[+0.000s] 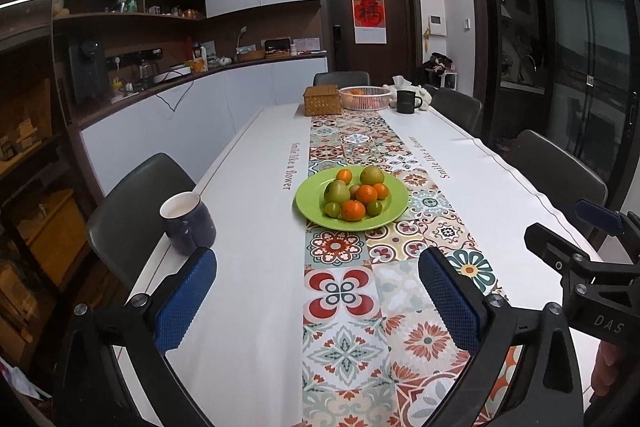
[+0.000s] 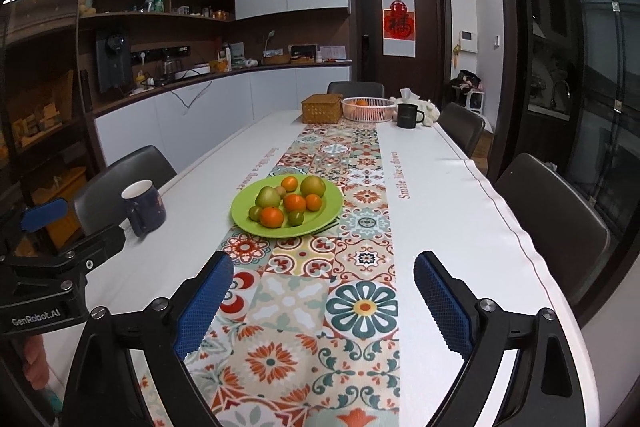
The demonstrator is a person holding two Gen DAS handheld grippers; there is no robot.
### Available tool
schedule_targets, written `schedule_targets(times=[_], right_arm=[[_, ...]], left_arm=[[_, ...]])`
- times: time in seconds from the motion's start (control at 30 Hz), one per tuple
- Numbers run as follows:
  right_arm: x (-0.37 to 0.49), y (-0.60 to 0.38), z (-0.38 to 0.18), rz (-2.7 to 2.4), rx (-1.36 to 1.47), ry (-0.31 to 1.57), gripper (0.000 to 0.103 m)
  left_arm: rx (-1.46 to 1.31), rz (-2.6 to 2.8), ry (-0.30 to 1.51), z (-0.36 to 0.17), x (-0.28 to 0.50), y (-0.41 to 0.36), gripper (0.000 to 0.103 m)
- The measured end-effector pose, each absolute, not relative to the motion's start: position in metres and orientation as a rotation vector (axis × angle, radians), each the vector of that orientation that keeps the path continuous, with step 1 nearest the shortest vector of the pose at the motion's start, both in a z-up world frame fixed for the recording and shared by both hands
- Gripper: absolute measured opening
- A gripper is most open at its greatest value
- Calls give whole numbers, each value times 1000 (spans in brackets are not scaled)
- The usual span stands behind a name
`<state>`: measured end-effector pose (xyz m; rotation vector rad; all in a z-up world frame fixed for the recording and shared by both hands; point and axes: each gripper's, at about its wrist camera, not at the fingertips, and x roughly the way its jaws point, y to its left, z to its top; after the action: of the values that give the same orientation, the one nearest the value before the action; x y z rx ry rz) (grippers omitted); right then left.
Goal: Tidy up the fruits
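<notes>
Fruit in the far white basket [image 1: 365, 97] is largely hidden by its rim, and a small brownish piece on the green plate [image 1: 310, 201] is hard to identify among the oranges [image 1: 353, 209] and green fruits. The plate sits mid-table on a patterned runner [image 1: 348, 291] over a white tablecloth. The left gripper [image 1: 318, 291] and right gripper [image 2: 324, 297] hang wide open, empty, near the table's edge. A navy mug [image 1: 187, 223] stands left; dark chairs and kitchen cabinets surround.

Desk [image 1: 248, 267] covered by white cloth with patterned tile runner [image 1: 348, 291] down middle. Dark blue mug [image 1: 187, 223] set near left edge. Wicker box [image 1: 322, 100], black mug [image 1: 407, 101] and tissue box [image 2: 408, 95] placed at far end. Dark chairs [image 2: 552, 223] ranged along both sides. Red hanging [image 1: 369, 14] fixed on door.
</notes>
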<state>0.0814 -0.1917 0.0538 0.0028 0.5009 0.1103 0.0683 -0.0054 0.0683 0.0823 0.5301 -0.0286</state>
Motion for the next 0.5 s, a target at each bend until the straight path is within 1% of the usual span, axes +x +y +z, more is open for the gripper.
schedule_targets(times=[0.5], right_arm=[[63,-192,60,99,-1,484,93]], left_arm=[[72,-31,521,69,51,-4,103]])
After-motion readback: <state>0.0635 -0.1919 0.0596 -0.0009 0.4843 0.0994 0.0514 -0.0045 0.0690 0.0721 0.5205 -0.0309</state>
